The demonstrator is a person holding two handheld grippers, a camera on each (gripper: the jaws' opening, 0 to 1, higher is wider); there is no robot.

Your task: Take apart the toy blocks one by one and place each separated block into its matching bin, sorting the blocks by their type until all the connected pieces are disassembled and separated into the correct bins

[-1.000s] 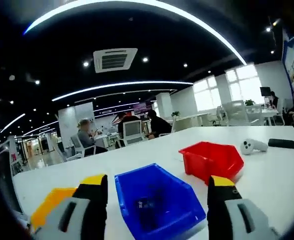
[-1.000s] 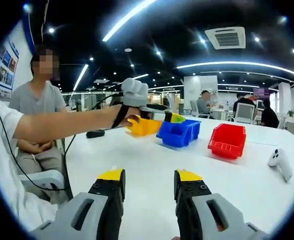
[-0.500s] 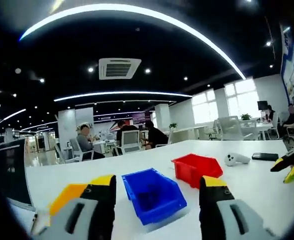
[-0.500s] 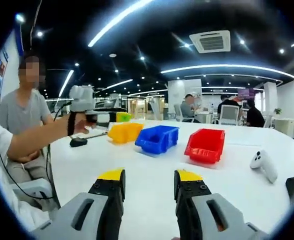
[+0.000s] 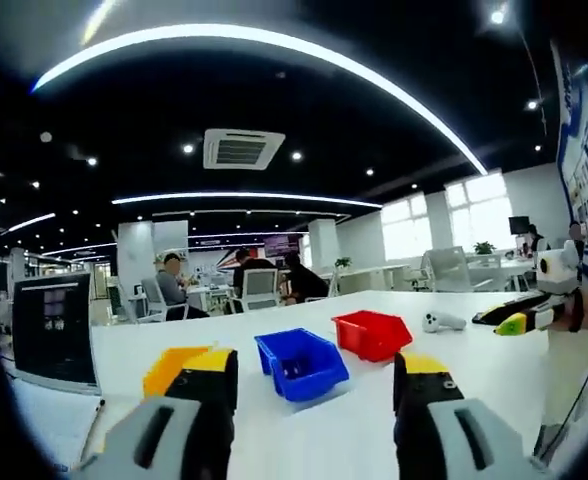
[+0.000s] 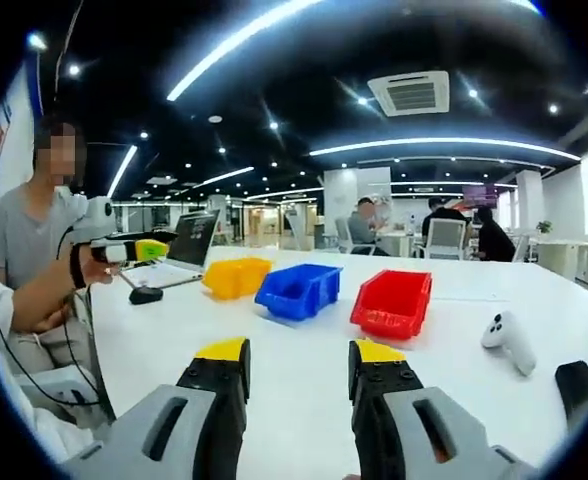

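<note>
Yellow bin (image 6: 236,277), blue bin (image 6: 298,290) and red bin (image 6: 393,303) are aligned on the table (image 6: 304,365); both grippers' jaws are held apart, empty.

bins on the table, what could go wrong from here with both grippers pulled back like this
1. The yellow bin, blue bin and red bin stand close in a row; a drop from this far back could land in the wrong one.
2. The white controller and black object lie beside the right gripper; a sweep could knock them.
3. The left gripper is near the laptop; swinging it could hit the screen.
</note>
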